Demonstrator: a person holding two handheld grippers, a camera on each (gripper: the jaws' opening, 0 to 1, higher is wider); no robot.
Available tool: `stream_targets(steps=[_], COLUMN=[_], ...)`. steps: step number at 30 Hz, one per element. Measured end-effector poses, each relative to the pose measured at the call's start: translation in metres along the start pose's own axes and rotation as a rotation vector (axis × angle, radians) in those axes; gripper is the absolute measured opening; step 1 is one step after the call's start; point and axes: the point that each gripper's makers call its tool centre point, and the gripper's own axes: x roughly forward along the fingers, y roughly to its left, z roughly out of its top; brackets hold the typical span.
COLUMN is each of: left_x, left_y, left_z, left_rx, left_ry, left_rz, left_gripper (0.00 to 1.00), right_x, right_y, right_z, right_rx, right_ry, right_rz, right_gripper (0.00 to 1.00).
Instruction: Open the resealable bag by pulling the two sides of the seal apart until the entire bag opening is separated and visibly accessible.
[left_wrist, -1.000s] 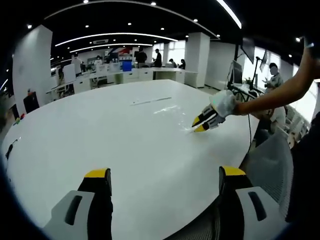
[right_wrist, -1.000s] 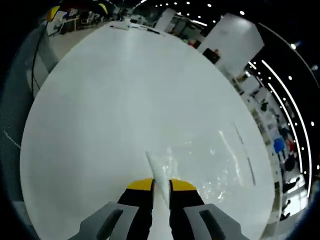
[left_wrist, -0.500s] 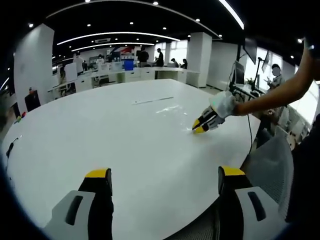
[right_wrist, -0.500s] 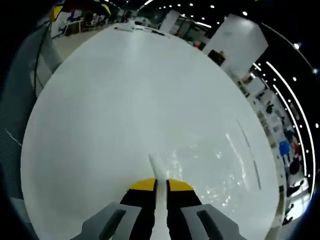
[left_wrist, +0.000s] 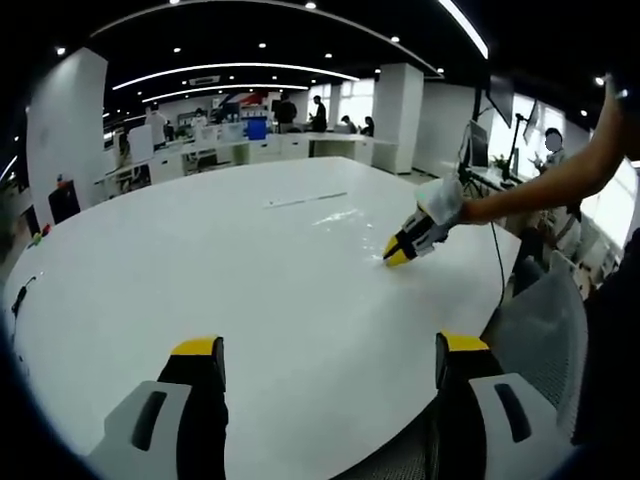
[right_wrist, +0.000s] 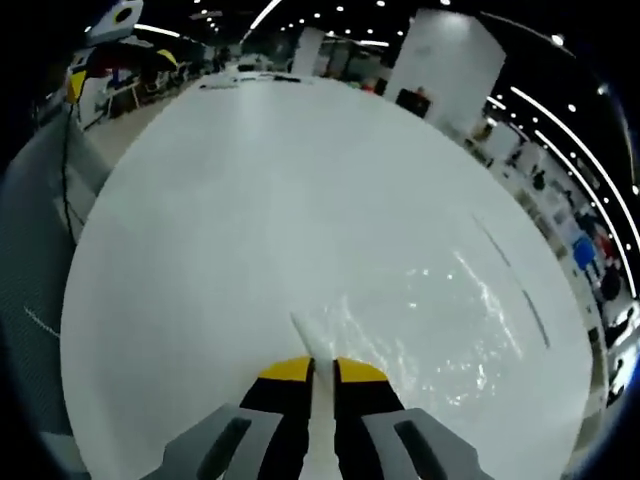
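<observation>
The right gripper (right_wrist: 311, 372) has its fingers (right_wrist: 285, 372) pinched on a corner of the clear resealable bag (right_wrist: 440, 320), which lies flat and glossy on the white tabletop (right_wrist: 250, 200) just ahead of them. The left gripper (left_wrist: 330, 350) hangs near the tabletop's edge with its fingers (left_wrist: 197, 350) spread wide and holding nothing, well apart from the bag, and in its view the right gripper (left_wrist: 402, 248) shows at the bag's near edge. By my reading the task has barely begun: only one side is gripped, the second side is not yet taken, and the seal appears closed, though it is too faint to be sure.
</observation>
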Motion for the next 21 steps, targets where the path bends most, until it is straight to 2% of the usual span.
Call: stream_targets(steps=[12, 21], left_x=[0.000, 0.001], left_y=[0.000, -0.003], left_z=[-0.001, 0.001], left_rx=[0.003, 0.013], left_ry=[0.003, 0.000], left_rz=[0.003, -0.004], left_gripper=[0.84, 0.83], right_x=[0.000, -0.003], right_y=[0.006, 0.014], right_z=[0.003, 0.004], right_rx=[-0.059, -0.066], right_ry=[0.009, 0.013], right_rz=[0.027, 0.039], right_gripper=[0.00, 0.00])
